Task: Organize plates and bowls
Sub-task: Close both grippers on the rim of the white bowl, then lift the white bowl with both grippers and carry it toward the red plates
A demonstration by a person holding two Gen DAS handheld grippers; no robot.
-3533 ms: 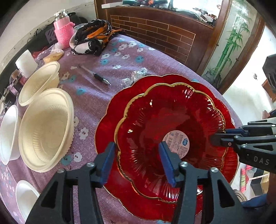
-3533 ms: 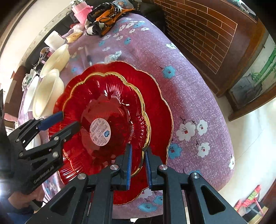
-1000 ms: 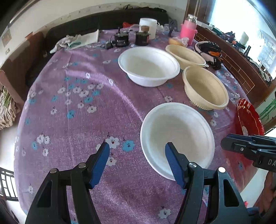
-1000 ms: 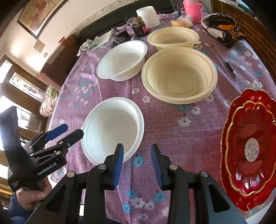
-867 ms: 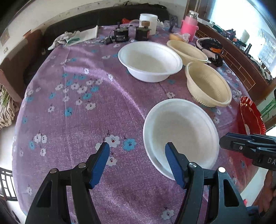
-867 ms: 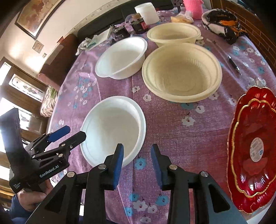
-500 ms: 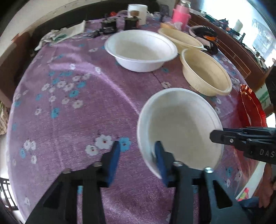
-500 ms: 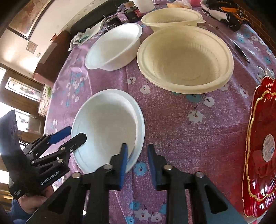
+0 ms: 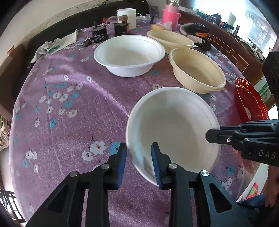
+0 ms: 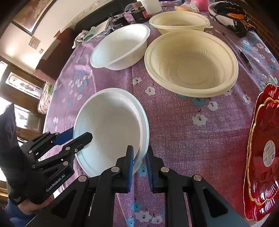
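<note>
A small white bowl [image 9: 174, 125] sits near the table's front edge; it also shows in the right wrist view [image 10: 109, 125]. My left gripper [image 9: 138, 155] straddles its near-left rim, one finger inside and one outside, closing on it. My right gripper [image 10: 139, 153] straddles the opposite rim the same way. A larger white bowl [image 9: 129, 54] stands further back, also in the right wrist view [image 10: 120, 45]. Two cream bowls [image 9: 197, 69] [image 9: 170, 41] stand to the right. Stacked red plates [image 10: 263, 148] lie at the right edge.
The purple flowered tablecloth [image 9: 61, 104] covers a round table. At the back are a white jar [image 9: 126, 17], a pink bottle [image 9: 170, 15], small black devices [image 9: 99, 34], a cloth [image 9: 57, 41] and a patterned bag [image 10: 228, 14]. A pen [image 10: 245, 59] lies right.
Both grippers left the red plates and came to the small white bowl. Over the last second both sets of fingers narrowed onto its rim on opposite sides.
</note>
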